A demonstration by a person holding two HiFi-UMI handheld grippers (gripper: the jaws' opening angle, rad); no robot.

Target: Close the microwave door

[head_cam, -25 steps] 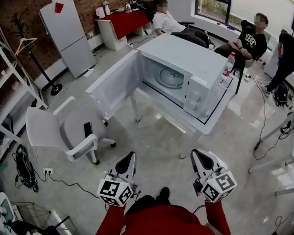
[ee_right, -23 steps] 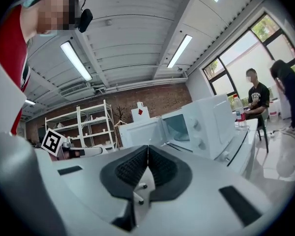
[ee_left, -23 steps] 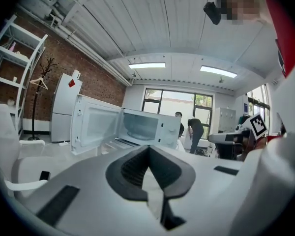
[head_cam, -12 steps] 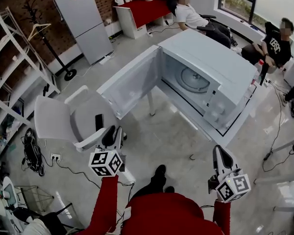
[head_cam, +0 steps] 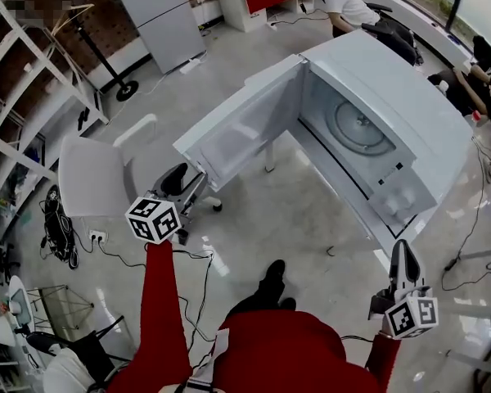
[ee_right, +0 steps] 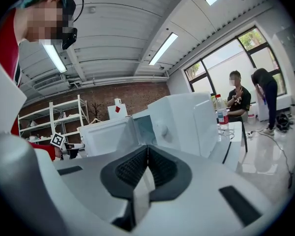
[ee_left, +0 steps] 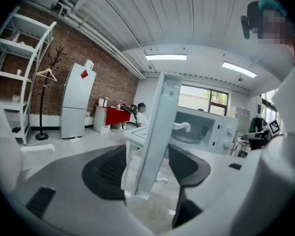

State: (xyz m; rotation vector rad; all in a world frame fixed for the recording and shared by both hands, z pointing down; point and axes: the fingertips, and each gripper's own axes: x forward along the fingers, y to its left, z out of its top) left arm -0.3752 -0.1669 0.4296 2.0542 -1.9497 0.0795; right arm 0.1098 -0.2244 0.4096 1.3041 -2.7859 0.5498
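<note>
The left fingers [ee_left: 105,173], just opened wide, have the upright free edge of the open microwave door [ee_left: 156,132] between them, ungripped. The right fingers [ee_right: 130,173], shut and empty, are farther off.

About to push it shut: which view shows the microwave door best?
The head view: nearly the whole door shows, swung wide open from the microwave. The left gripper view shows only its free edge, close up and edge-on. The right gripper view shows its inner face, farther off.
</note>
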